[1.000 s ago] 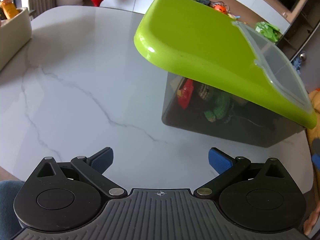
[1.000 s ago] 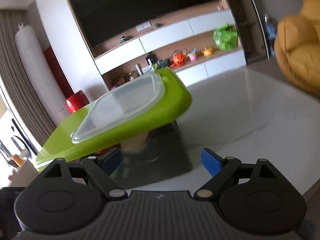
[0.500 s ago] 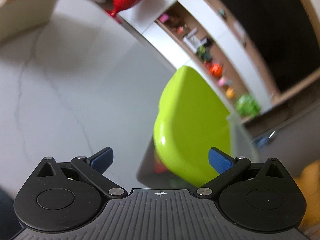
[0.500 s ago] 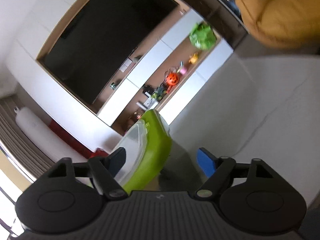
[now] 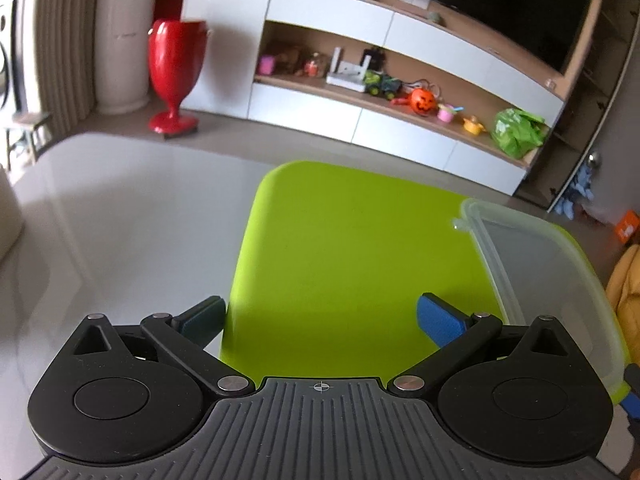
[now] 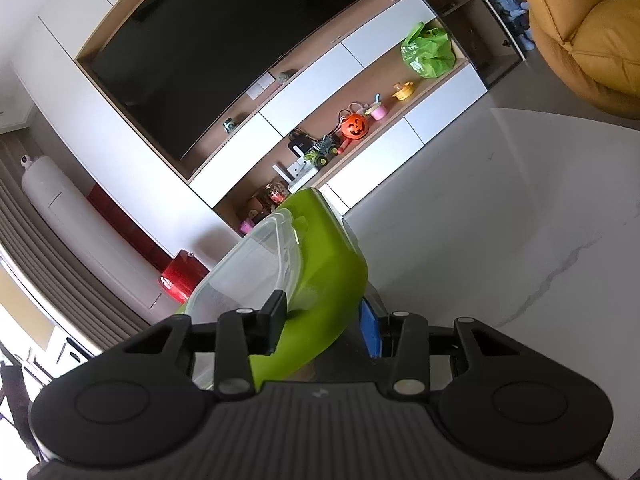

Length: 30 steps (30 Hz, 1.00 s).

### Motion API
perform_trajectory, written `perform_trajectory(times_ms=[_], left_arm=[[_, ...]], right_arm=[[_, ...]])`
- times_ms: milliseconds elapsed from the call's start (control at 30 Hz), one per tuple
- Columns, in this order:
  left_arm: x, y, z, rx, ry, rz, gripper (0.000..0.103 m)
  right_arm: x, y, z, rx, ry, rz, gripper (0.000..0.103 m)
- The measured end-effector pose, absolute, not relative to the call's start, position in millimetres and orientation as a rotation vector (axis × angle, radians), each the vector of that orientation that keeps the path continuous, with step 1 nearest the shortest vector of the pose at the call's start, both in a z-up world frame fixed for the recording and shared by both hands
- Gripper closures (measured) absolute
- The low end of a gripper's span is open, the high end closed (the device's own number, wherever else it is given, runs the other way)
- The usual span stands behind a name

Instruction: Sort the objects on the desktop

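Table: a white marble-look top (image 5: 120, 216) is stretching out glossy, grey veins showing on its right side (image 6: 560, 272).
On it: a cream container's edge (image 5: 6, 220) is peeking in at far left.

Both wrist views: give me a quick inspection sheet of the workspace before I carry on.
Surface: white marble table, bare where visible.
Job's things: green lid with a clear panel; the box beneath is barely seen.
Clutter: beige tub edge at far left.
Grippers: left gripper open, fingers astride the lid's near edge; right gripper narrowed around the lid's edge, contact unclear.
Cables: nothing seen on the table.
Surroundings: TV, shelf toys including a pumpkin bucket, red vase, yellow sofa.
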<state>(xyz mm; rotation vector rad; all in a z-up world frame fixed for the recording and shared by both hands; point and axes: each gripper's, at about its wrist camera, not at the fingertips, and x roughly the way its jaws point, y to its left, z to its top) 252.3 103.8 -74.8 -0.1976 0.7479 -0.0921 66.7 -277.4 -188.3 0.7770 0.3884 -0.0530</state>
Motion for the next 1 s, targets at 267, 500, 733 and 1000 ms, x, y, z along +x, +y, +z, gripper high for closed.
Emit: perform_trajectory(times_ms=[267, 500, 733, 1000], left_arm=[[240.6, 111.0, -61.3, -0.255, 0.715, -0.084, 0.0], [148.6, 115.9, -45.4, -0.296, 0.701, -0.011, 0.0], [64.0, 76.4, -66.9, -0.224, 0.831, -0.008, 0.0], [5.2, 35.6, -56.1, -0.044, 0.83, -0.059, 0.0]], right_arm=[[59.1, -269.4, -179.7, 0.679, 0.369, -0.117, 0.046], [1.7, -246.4, -150.6, 0.661, 0.348, -0.136, 0.001], [-33.6, -188.0, -135.6, 0.426, 0.541, -0.058, 0.0], [-81.6, -109.1, -110.5, 0.093, 0.598, -0.023, 0.0]])
